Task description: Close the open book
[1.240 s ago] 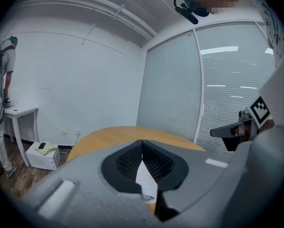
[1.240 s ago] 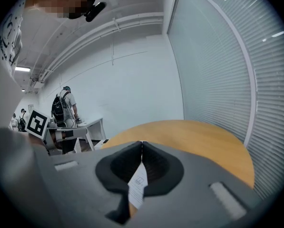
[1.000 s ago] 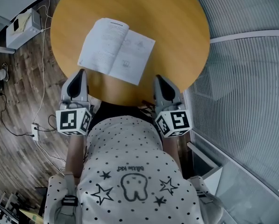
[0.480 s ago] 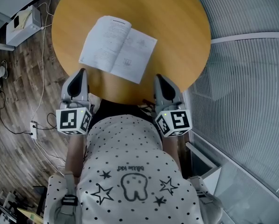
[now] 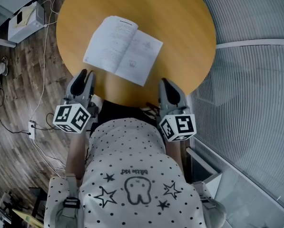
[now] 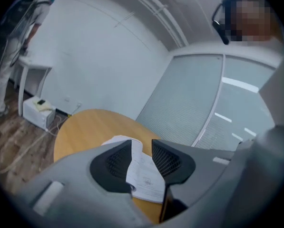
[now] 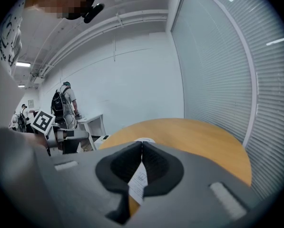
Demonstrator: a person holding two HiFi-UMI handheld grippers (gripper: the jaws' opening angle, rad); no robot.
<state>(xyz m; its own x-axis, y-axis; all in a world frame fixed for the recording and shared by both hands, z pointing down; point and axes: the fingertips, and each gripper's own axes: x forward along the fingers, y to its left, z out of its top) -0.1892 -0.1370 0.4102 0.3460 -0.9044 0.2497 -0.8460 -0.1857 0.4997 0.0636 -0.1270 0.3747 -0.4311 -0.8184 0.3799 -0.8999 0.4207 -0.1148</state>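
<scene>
An open book (image 5: pixel 124 50) with white printed pages lies flat on the round wooden table (image 5: pixel 189 27), angled, toward the near left. My left gripper (image 5: pixel 86 73) hovers at the table's near edge just short of the book's near left corner. Its jaws have just been opening and now stand apart with nothing between them. Through that gap in the left gripper view (image 6: pixel 142 146) I see the book (image 6: pixel 144 177) beyond. My right gripper (image 5: pixel 163 81) rests at the near edge right of the book, its fingertips together. The right gripper view (image 7: pixel 142 144) shows a strip of page (image 7: pixel 138 182) below the tips.
A white box (image 5: pixel 22 18), cables (image 5: pixel 41 80) and a power strip (image 5: pixel 31 129) lie on the wood floor left of the table. A slatted partition (image 5: pixel 256 80) runs along the right. People stand by a white table (image 7: pixel 92 122) far back.
The left gripper has rolled and dropped slightly, and its jaws have gone from together to apart. The right gripper and the book have not moved.
</scene>
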